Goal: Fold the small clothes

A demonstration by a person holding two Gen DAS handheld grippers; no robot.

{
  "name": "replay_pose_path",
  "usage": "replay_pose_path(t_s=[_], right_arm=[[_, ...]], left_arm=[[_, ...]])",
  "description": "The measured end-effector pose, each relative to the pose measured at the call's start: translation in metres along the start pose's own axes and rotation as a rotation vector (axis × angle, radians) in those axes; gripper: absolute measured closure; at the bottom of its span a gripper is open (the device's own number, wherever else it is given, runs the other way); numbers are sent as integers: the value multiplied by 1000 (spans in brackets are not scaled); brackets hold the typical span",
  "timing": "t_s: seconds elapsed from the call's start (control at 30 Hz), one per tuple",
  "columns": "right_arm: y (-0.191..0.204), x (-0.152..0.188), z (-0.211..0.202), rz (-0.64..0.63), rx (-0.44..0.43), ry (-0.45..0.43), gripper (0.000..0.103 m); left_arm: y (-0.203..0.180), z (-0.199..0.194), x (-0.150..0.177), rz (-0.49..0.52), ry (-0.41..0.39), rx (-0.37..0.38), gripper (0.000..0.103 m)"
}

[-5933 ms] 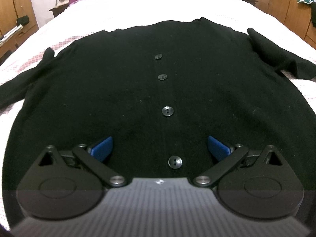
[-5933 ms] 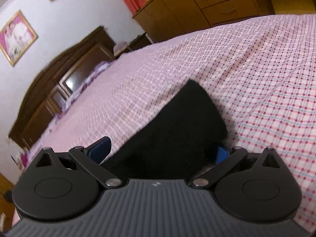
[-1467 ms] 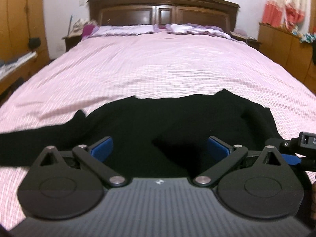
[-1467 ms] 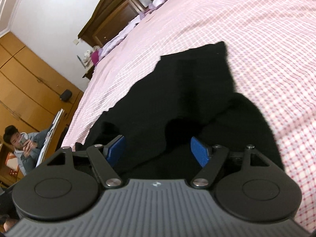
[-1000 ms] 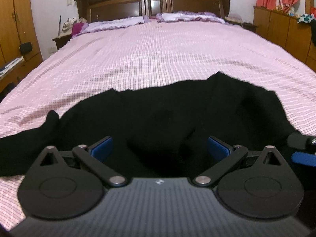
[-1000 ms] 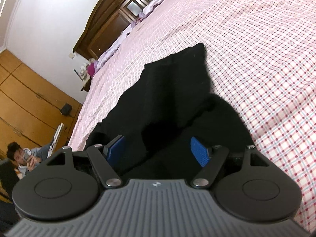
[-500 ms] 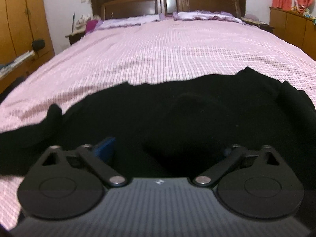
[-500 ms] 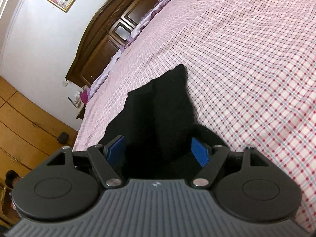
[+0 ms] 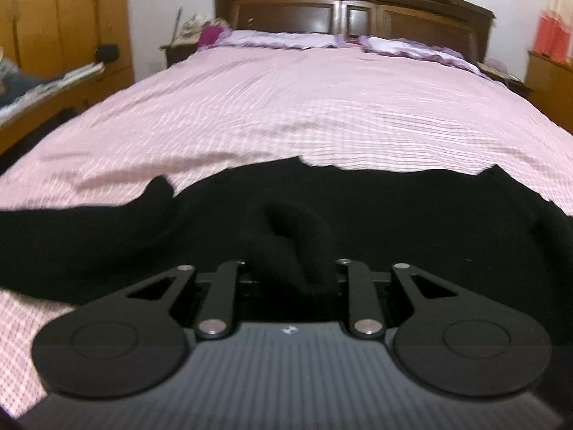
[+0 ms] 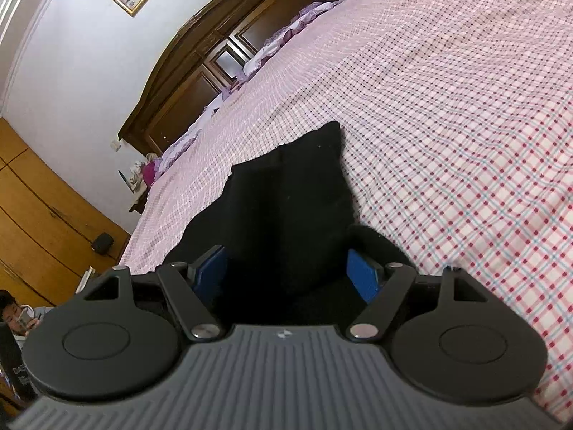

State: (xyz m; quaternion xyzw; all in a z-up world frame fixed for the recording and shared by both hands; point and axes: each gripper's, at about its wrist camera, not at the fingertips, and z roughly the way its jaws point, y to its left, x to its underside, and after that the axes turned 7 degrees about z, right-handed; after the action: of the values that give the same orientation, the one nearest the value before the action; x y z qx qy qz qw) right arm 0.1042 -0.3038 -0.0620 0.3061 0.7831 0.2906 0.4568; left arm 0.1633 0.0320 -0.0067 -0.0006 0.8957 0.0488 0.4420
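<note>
A black cardigan [image 9: 412, 208] lies across the near part of the pink checked bed [image 9: 322, 107], with one sleeve [image 9: 71, 225] stretched out to the left. My left gripper [image 9: 292, 268] is shut on a bunched fold of the cardigan, and the cloth hides its fingertips. In the right wrist view the cardigan's folded right side [image 10: 286, 197] runs away from me. My right gripper [image 10: 286, 272] stands open over it, the blue pads [image 10: 211, 268] well apart with black cloth lying between them.
A dark wooden headboard [image 9: 351, 18] and pillows [image 9: 286, 37] are at the far end. Wooden wardrobes [image 9: 64, 18] line the left side and a dresser [image 9: 551, 79] the right. A person [image 10: 18, 319] sits at the lower left of the right wrist view. Bare sheet [image 10: 465, 107] stretches beyond the cardigan.
My left gripper has closed on a fold of the cardigan; half a second ago its pads were apart. The right gripper has shifted only slightly and stays open.
</note>
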Motion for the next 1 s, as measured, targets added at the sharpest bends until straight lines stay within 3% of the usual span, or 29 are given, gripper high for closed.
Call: replay_pose_path(t_s=[0.13,0.33,0.53,0.8,1.0], right_arm=[[1,0,0,-1,2,0,24],[2,-2,-7,23,11,10,24],[9,-6,-23,29,22,32,24],[21,-11,-41,-33,-10,45,24],[18,-10,-36,-1,-1,61,24]], left_arm=[[21,-2,6,-72,30,9,58],[48,-17,7,-130,8,-4,56],[61,-25,5,-155,-1,45,43],[52,-13,16,-141,51,67,43],[44,-13,20,-130,59,92,43]])
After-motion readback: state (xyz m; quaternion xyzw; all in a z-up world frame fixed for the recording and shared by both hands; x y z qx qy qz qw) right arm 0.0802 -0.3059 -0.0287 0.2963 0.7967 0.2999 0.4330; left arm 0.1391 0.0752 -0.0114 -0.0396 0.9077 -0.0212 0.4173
